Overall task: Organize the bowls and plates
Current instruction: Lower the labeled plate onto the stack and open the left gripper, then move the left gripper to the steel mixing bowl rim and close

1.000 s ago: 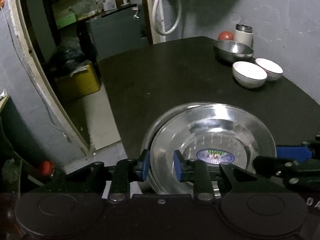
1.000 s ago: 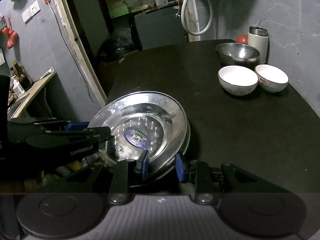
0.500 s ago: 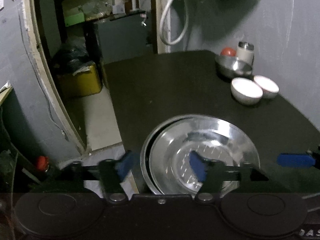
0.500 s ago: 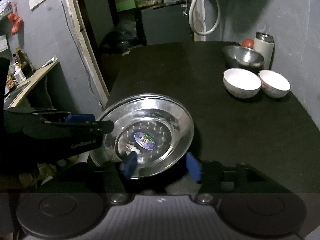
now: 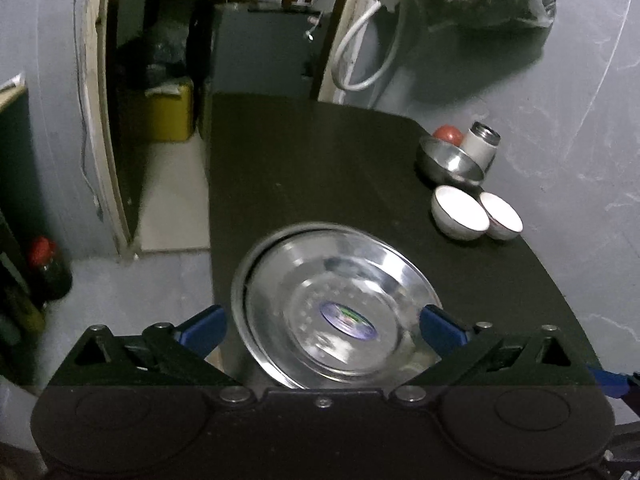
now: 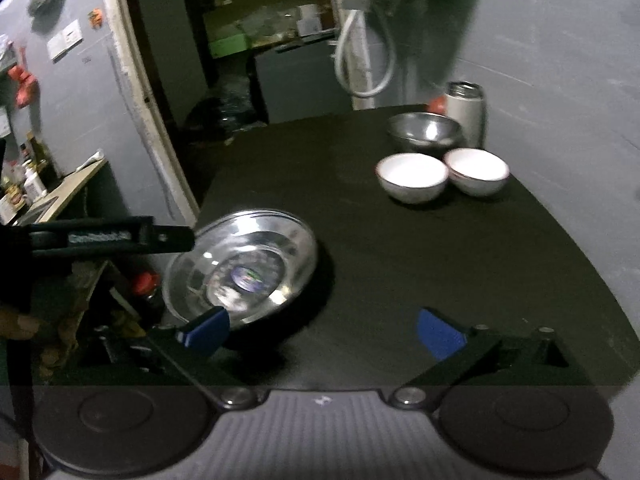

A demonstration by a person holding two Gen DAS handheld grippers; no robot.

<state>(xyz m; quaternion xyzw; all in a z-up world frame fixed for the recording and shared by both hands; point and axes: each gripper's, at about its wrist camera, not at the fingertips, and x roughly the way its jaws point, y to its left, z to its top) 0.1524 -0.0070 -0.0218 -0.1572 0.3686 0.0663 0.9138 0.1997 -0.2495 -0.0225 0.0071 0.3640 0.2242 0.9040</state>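
Two stacked steel plates lie at the near left edge of the black table; the top one has a blue sticker in its middle. My left gripper hangs just over them, its jaws opening wide to either side of the stack, pads clear of the rim. In the right wrist view the plates lie ahead and to the left of my right gripper, whose jaws are opening with only bare table between them. The left gripper's finger reaches in from the left above the plates.
At the far right stand a steel bowl, two white bowls side by side, a white flask and a red round thing. An open doorway and floor lie left of the table. A red-capped bottle stands below.
Both grippers let go of the plate rim and spread wide. The right gripper drew back and to the right, away from the plates. The left gripper rolled and lifted a little.
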